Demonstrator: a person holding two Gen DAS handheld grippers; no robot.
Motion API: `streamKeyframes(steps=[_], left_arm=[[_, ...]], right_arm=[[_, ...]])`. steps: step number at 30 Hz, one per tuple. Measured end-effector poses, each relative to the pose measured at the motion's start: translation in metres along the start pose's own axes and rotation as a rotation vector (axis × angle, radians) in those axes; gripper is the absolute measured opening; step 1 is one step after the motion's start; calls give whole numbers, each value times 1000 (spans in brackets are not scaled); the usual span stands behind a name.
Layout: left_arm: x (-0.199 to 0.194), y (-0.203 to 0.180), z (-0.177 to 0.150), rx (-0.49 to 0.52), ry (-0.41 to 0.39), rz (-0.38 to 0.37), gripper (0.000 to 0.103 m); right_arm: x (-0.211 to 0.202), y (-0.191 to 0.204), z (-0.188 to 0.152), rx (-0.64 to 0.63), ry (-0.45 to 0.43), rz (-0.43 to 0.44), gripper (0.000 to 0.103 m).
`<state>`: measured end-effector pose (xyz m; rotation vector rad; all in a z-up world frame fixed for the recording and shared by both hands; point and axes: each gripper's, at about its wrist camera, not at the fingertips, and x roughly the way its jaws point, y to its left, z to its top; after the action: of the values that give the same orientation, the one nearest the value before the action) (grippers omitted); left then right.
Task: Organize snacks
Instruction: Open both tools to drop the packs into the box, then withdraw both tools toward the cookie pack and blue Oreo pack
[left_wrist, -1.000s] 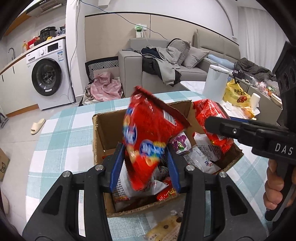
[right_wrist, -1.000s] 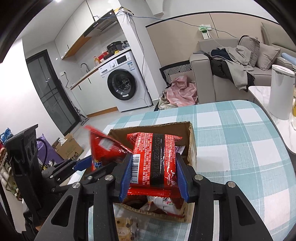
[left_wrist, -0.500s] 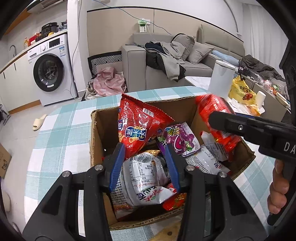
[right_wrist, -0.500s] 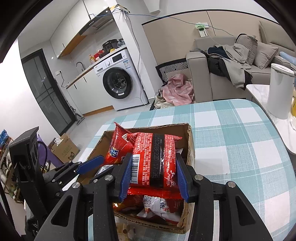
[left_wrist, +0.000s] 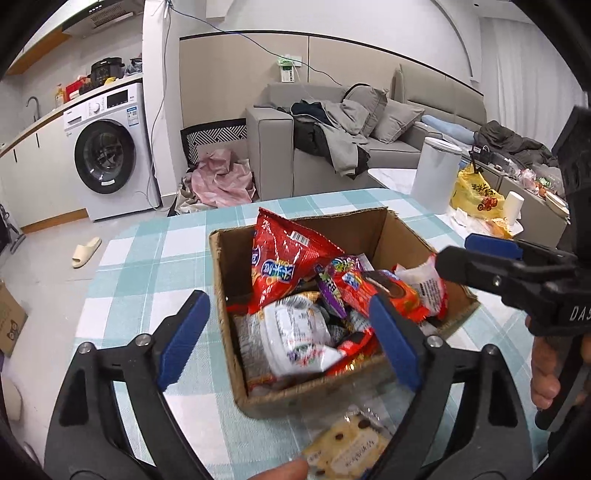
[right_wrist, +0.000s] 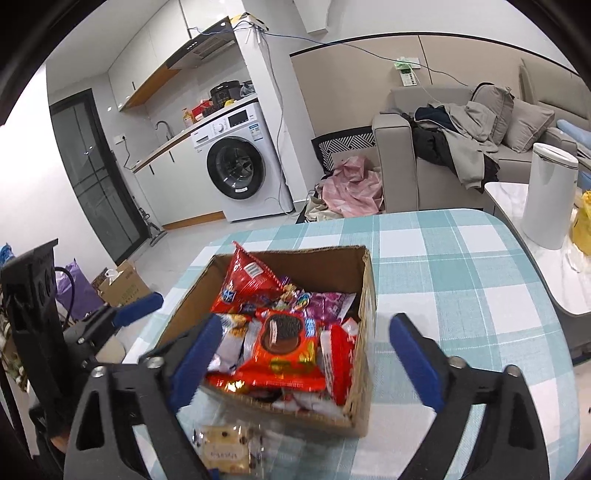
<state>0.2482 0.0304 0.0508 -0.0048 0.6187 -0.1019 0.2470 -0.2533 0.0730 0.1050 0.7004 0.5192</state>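
Both grippers hang wide open over the cardboard box (left_wrist: 373, 229) on the checked table (right_wrist: 461, 258), holding nothing. Left gripper (left_wrist: 291, 336), right gripper (right_wrist: 306, 365). The red cookie pack (right_wrist: 286, 347) lies on top of the snack pile inside, with a red chip bag (left_wrist: 282, 262) leaning at the back. A yellow cookie packet (left_wrist: 347, 448) sits on the table just in front of the box.

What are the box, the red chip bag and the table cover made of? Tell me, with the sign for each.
Box: brown corrugated cardboard, matte, judging by its raw, ragged rim.
Red chip bag: glossy printed plastic film, probably; it crinkles and catches the light.
Table cover: seemingly woven cloth, matte, in a teal and white check.
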Motion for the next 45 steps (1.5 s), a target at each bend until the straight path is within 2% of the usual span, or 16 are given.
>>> streamKeyframes(steps=[2, 7, 13, 23, 29, 36, 45], left_arm=[[-11, 1, -5, -8, -12, 5, 102], [-38, 4, -17, -12, -19, 7, 102], [-66, 7, -33, -22, -28, 15, 102], [-93, 10, -52, -33, -28, 41, 102], [-96, 12, -65, -47, -8, 41, 102], [-87, 9, -79, -35, 35, 53, 102], [-84, 18, -95, -69, 67, 54, 102]], right_arm=[[-4, 3, -5, -15, 8, -3, 102], [-11, 15, -17, -76, 20, -10, 102], [-18, 22, -30, -93, 33, 4, 103], [-25, 26, -53, -112, 70, 2, 103], [-31, 26, -69, -122, 93, -4, 103], [-25, 29, -90, -139, 156, 3, 103], [-9, 43, -113, -222, 257, 24, 103]])
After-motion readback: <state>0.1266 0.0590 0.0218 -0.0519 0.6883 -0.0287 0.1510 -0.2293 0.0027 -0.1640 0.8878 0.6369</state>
